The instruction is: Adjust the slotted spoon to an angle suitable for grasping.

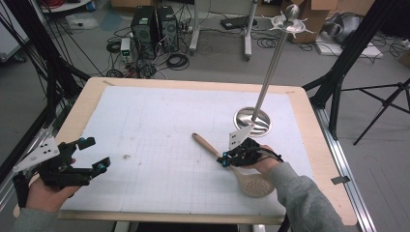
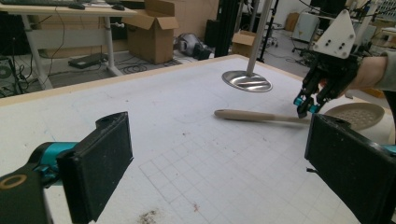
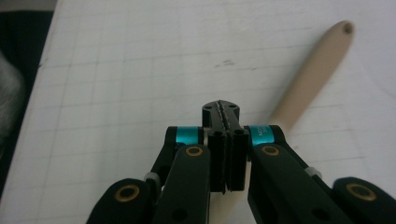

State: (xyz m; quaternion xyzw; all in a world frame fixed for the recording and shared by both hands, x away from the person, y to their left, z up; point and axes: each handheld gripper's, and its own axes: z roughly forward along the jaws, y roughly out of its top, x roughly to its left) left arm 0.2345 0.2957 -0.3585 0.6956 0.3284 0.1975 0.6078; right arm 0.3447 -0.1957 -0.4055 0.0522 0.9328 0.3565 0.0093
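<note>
A pale wooden slotted spoon lies on the white gridded desk, near a steel stand's round base. The right tool, its jaws pressed together, hovers touching or just above the spoon's handle. The left tool waits well apart, jaws spread wide.

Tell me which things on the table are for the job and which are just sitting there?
For the job:
wooden slotted spoon
right gripper, shut, just above its handle

Just sitting there:
metal stand
left gripper, open, holding nothing
</note>
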